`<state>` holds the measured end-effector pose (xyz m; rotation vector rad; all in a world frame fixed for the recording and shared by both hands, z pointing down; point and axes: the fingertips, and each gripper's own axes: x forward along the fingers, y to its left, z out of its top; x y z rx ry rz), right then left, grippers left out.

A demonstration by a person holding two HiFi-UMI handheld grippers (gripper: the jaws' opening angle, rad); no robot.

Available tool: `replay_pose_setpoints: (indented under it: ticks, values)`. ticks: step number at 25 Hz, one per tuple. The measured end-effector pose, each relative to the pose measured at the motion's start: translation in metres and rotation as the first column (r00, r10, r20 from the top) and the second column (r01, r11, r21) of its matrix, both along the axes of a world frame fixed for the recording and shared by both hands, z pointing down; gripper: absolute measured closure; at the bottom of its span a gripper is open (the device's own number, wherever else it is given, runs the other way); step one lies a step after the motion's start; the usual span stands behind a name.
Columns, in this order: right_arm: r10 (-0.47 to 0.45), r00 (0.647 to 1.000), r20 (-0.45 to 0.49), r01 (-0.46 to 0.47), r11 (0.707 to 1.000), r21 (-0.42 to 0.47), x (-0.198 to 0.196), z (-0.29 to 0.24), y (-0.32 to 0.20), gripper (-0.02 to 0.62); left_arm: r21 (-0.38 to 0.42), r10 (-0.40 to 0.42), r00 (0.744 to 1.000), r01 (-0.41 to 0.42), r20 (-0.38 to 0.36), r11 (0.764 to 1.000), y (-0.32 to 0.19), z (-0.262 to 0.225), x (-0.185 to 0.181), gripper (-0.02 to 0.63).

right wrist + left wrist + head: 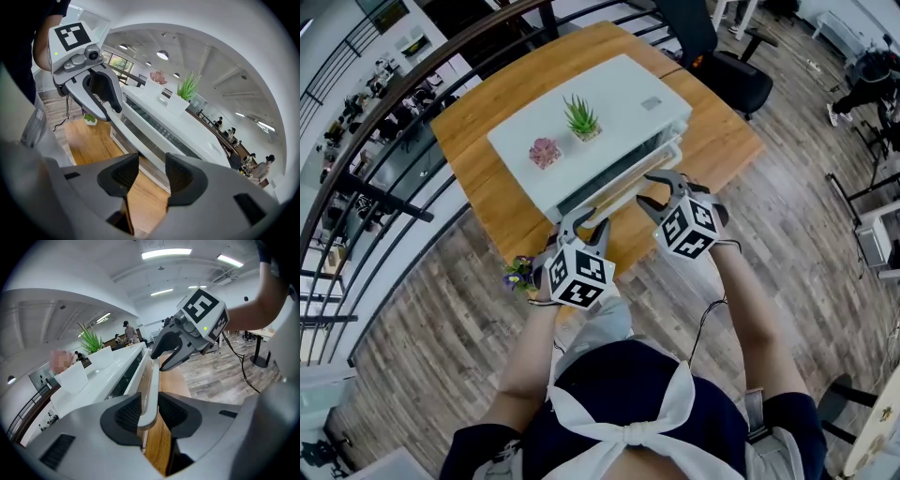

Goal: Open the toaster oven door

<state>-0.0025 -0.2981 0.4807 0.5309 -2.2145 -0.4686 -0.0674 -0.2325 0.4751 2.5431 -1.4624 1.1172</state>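
Note:
A white toaster oven (623, 94) lies on a wooden table (483, 117), its door facing me. The long white door handle (151, 376) runs along the door's upper edge. In the left gripper view my left gripper (149, 412) has that handle between its two dark pads near the bar's left end, and both pads rest against it. The head view shows the same gripper (581, 225) at the oven's front left corner. My right gripper (661, 194) hovers at the front right, by the handle, jaws apart. Between its pads (152, 176) there is only table and oven front.
A green potted plant (581, 118) and a pink one (545, 152) stand on the oven's top. A small pot of flowers (519, 273) sits at the table's near left corner. A black office chair (727, 66) stands beyond the table, a railing (384, 187) to the left.

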Motion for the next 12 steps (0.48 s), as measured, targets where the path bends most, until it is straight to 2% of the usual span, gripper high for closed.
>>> replay_pose_setpoints:
  ticks: [12]
  values:
    - [0.023, 1.000, -0.019, -0.023, 1.000, -0.003, 0.008, 0.006, 0.010, 0.411, 0.007, 0.034, 0.999, -0.034, 0.034, 0.999, 0.011, 0.006, 0.010, 0.488]
